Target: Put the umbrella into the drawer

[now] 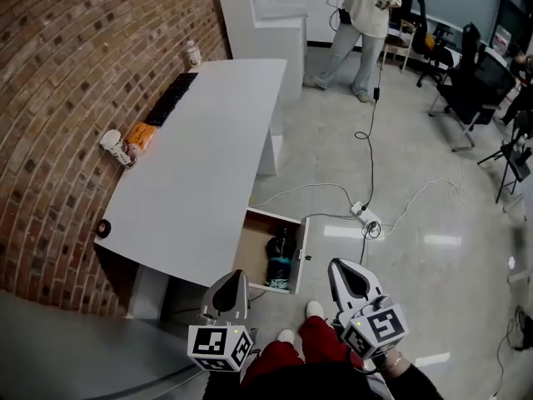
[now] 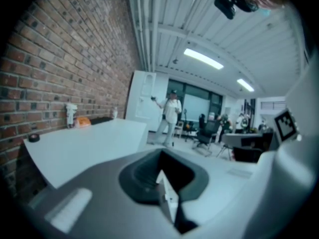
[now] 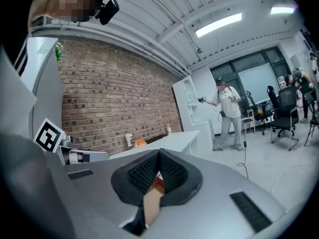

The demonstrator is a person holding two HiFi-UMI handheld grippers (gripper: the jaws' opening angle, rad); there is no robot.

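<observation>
Under the white desk [image 1: 200, 165] a wooden drawer [image 1: 301, 252] stands pulled open. A dark folded umbrella [image 1: 280, 261] lies inside it. My left gripper [image 1: 235, 275] hangs above the desk's near corner, to the left of the drawer. It is shut and holds nothing; in the left gripper view its pads [image 2: 160, 156] meet over the desk top. My right gripper [image 1: 338, 265] hovers just right of the drawer front, raised above the floor. It is also shut and empty, and its ribbed pads [image 3: 159, 153] touch at the tip.
The brick wall [image 1: 75, 73] runs along the desk's left side. A black keyboard [image 1: 171, 98], an orange pack [image 1: 140, 136], a white bottle [image 1: 117, 148] and a cup [image 1: 193, 54] sit by it. A power strip [image 1: 366, 215] with cables lies on the floor. A person [image 1: 362, 15] stands by office chairs [image 1: 466, 82].
</observation>
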